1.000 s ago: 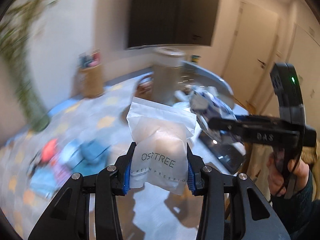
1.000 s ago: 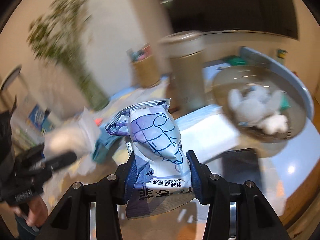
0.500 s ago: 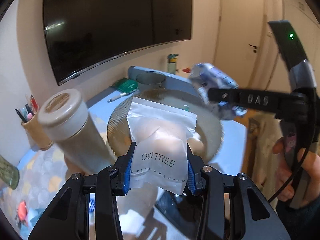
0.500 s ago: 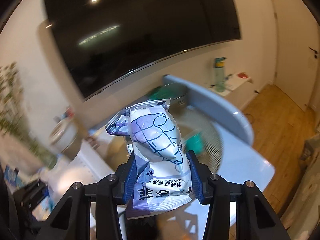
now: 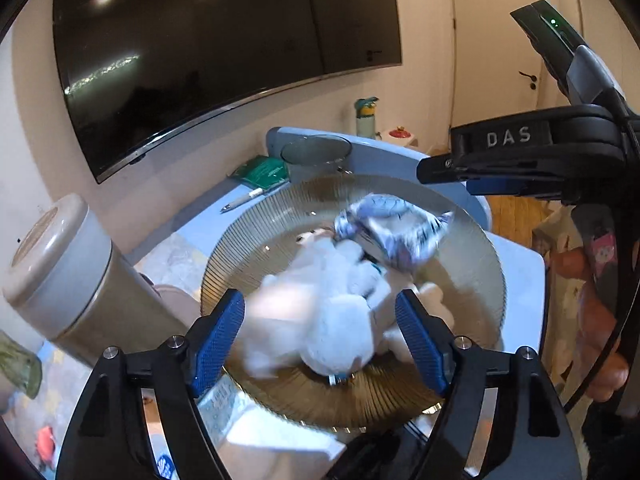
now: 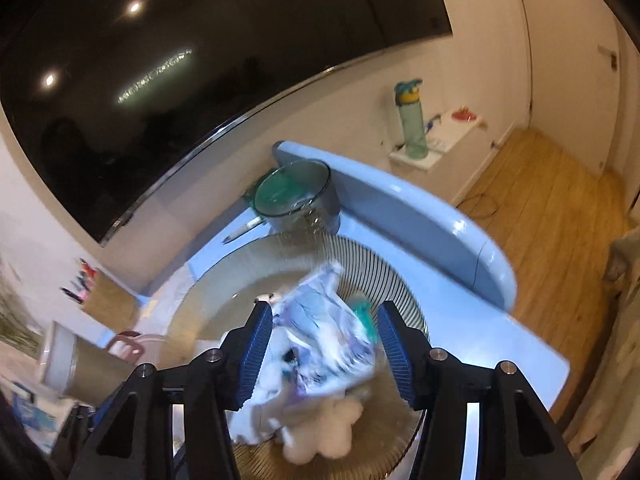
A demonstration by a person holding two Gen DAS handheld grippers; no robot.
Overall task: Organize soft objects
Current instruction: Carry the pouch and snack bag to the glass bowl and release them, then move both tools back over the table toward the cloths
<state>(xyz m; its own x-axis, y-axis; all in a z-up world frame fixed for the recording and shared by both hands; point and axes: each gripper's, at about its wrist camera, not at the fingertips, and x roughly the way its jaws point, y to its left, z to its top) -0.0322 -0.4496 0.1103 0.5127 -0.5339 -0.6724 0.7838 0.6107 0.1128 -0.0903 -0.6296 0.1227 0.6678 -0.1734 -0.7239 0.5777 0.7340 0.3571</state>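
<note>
Two grippers: both of mine hang over the ribbed bowl [image 5: 256, 240], each with its jaws spread wide and gripping nothing.
Left gripper [image 5: 320, 332]: my jaws stand apart on either side of the white pouch [image 5: 280, 320], which shows as a pale blur between the blue pads [image 5: 216, 344]; I cannot tell whether it touches them.
Right gripper [image 6: 324, 352]: my jaws are apart, and the blue-printed packet [image 6: 324, 340] sits between them, smeared by motion, above the pile in the bowl.
Same packet, left view: the blue-printed packet lies crumpled toward the far right of the bowl, touching the white plush toy [image 5: 340, 280].
White plush toy: it rests in the middle of the bowl, partly under the packet; its legs poke out near the rim in the right view.
Bowl: it stands on the light blue surface [image 6: 500, 344].
Glass cup [image 6: 296, 196]: just behind the bowl, with a pen [image 5: 244, 200] and a green packet [image 5: 262, 170] beside it.
Lidded canister [image 5: 60, 276]: to the left of the bowl.
</note>
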